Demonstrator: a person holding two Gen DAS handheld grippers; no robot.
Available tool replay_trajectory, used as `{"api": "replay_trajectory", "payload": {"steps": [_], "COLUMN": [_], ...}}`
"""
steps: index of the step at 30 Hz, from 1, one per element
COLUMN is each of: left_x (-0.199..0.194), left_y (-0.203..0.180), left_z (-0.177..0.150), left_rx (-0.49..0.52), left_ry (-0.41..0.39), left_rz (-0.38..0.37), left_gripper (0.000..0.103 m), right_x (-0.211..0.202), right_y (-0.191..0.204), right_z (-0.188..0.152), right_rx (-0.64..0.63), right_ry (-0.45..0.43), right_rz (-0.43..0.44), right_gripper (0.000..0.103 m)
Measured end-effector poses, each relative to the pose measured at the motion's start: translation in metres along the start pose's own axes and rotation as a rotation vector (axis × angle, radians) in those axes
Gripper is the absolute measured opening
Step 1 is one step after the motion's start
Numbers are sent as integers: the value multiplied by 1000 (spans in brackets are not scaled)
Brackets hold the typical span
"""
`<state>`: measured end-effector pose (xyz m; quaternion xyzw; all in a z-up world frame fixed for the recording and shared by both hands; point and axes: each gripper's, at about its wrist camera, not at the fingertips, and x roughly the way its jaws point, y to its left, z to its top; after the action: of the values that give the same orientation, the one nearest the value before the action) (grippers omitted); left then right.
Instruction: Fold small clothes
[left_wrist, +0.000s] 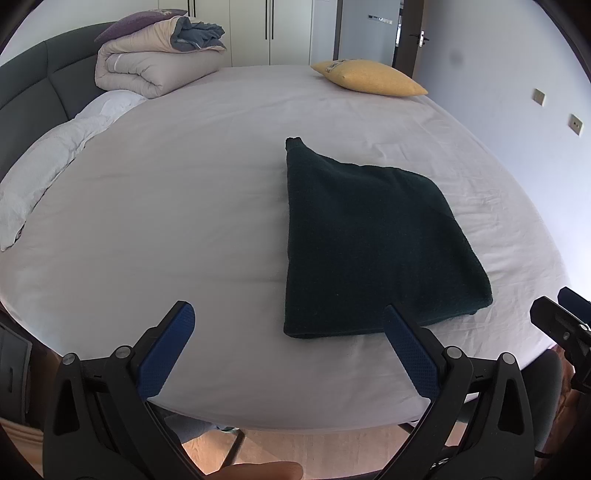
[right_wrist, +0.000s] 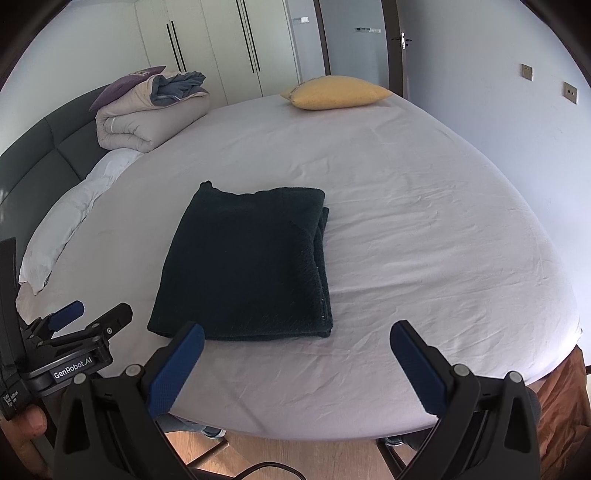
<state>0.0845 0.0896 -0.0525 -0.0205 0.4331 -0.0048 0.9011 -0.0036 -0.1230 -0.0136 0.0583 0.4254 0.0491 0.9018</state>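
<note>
A dark green knitted garment (left_wrist: 369, 240) lies folded into a flat rectangle on the bed's white sheet (left_wrist: 184, 206); it also shows in the right wrist view (right_wrist: 247, 266). My left gripper (left_wrist: 288, 314) is open and empty above the near bed edge, with its right finger just in front of the garment's near edge. My right gripper (right_wrist: 297, 332) is open and empty, near the garment's near right corner. The left gripper also shows in the right wrist view (right_wrist: 92, 314), and the right gripper at the left wrist view's right edge (left_wrist: 554, 314).
A folded beige duvet (left_wrist: 155, 66) with a purple pillow lies at the far left by the dark headboard (left_wrist: 33, 85). A yellow pillow (left_wrist: 369, 77) lies at the far side. A white pillow (left_wrist: 48, 166) is at left. Wood floor (right_wrist: 314, 458) lies below the bed edge.
</note>
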Motion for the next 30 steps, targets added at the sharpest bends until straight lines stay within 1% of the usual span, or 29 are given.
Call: {"api": "replay_trajectory", "payload": {"steps": [30], "left_x": [2], "left_y": [1], "left_z": [-1], "left_rx": [-4], "left_ry": [2], "left_rz": [4], "left_gripper": [103], "right_x": [2], "right_y": [4], "right_z": [-1], "right_rx": [-11], "right_ry": [5], "right_rz": [-3], "right_gripper": [103]}}
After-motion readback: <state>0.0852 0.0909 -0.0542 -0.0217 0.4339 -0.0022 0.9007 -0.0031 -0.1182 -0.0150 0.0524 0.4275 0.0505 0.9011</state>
